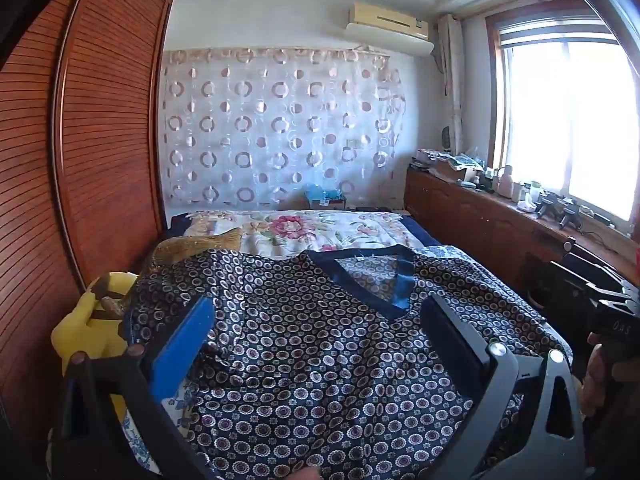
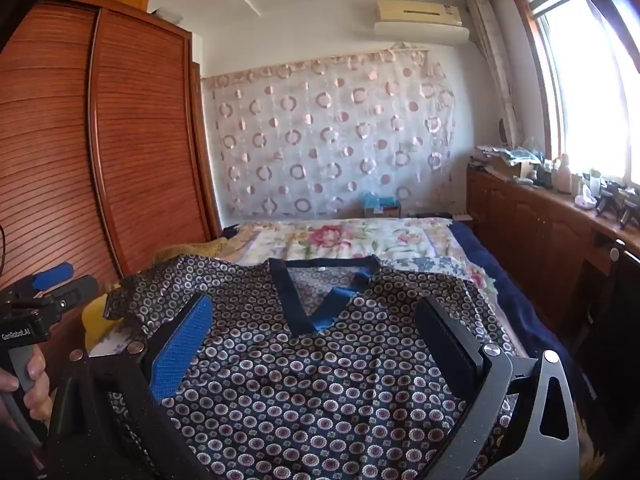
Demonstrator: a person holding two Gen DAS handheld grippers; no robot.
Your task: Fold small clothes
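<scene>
Plainly both claws, left claw (image 1: 316, 312) and right claw (image 2: 316, 312), gape wide above the patterned top (image 2: 320, 380).

Both handheld tools are showing black angular frames with silver round screws, the left gripper (image 1: 316, 312) and right gripper (image 2: 316, 316) each wearing one ridged blue pad opposite a black one.
</scene>
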